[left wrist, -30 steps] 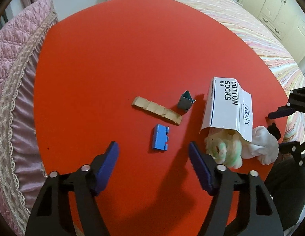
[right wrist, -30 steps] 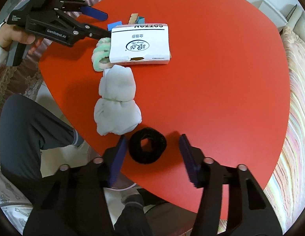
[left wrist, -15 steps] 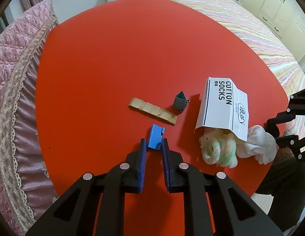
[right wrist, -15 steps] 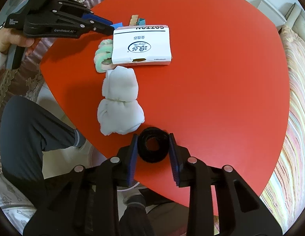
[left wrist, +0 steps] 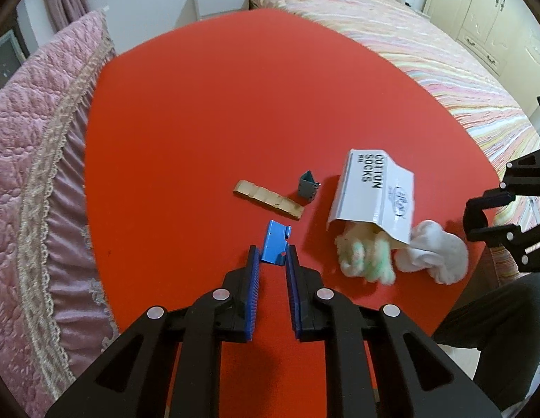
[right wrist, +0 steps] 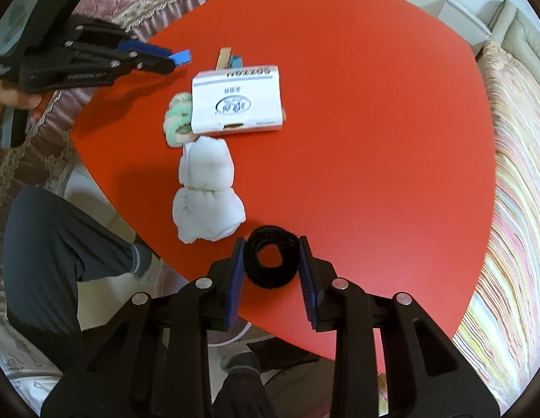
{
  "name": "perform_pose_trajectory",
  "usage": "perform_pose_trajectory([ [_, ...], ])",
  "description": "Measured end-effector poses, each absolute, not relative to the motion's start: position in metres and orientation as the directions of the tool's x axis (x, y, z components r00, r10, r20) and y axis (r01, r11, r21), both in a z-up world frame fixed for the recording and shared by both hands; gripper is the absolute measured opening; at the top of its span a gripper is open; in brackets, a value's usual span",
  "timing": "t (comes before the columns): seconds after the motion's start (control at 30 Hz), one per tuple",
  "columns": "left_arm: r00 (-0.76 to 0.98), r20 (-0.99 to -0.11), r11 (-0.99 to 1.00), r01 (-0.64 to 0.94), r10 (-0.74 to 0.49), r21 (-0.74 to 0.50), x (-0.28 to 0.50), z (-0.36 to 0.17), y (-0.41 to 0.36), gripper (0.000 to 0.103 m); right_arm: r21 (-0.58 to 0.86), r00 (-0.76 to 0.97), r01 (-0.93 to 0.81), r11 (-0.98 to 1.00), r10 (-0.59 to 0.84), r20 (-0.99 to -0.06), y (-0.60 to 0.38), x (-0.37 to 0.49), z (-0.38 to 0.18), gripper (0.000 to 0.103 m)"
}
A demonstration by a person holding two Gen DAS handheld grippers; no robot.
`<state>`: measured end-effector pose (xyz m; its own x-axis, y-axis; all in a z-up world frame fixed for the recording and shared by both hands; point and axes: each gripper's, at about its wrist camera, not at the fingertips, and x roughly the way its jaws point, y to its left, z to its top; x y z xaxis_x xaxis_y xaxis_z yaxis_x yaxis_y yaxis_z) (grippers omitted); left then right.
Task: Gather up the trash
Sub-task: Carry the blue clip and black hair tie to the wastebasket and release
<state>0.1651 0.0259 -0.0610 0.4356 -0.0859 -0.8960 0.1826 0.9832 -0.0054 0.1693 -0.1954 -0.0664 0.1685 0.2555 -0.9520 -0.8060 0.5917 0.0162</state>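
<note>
On the red table (left wrist: 207, 132) a white box (left wrist: 374, 191) says "COTTON SOCKS". The left gripper (left wrist: 272, 257) pinches a blue scrap (left wrist: 275, 242); the right gripper (right wrist: 271, 256) squeezes a black ring (right wrist: 271, 257) at the table edge

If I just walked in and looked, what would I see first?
The big bright red table jumps out first. Near its edge, a white COTTON SOCKS box lies with fluffy green and white socks beside its open end. The left gripper pinches a small blue scrap, while the right gripper squeezes a fuzzy black ring.
</note>
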Motion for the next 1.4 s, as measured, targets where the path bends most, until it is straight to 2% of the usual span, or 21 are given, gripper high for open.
perform_pose_trajectory([
  [0.43, 0.530, -0.845, 0.982, 0.186, -0.072, 0.033, 0.100, -0.012, -0.003, 0.015, 0.034, 0.278, -0.743, 0.669, 0.355, -0.893, -0.222, 0.143, -0.011, 0.029],
  [0.77, 0.602, -0.793, 0.979, 0.203, -0.093, 0.039, 0.046, 0.013, -0.028, 0.015, 0.034, 0.360, -0.720, 0.693, 0.416, -0.835, -0.243, 0.091, 0.026, 0.029],
  [1.0, 0.629, -0.766, 0.974, 0.227, -0.132, 0.018, 0.008, 0.022, -0.046, 0.015, 0.053, 0.378, -0.719, 0.693, 0.454, -0.807, -0.253, 0.052, 0.033, 0.029],
  [1.4, 0.609, -0.773, 0.963, 0.269, -0.180, -0.013, -0.034, 0.010, -0.071, 0.015, 0.099, 0.345, -0.726, 0.681, 0.485, -0.803, -0.261, 0.007, 0.022, 0.029],
])
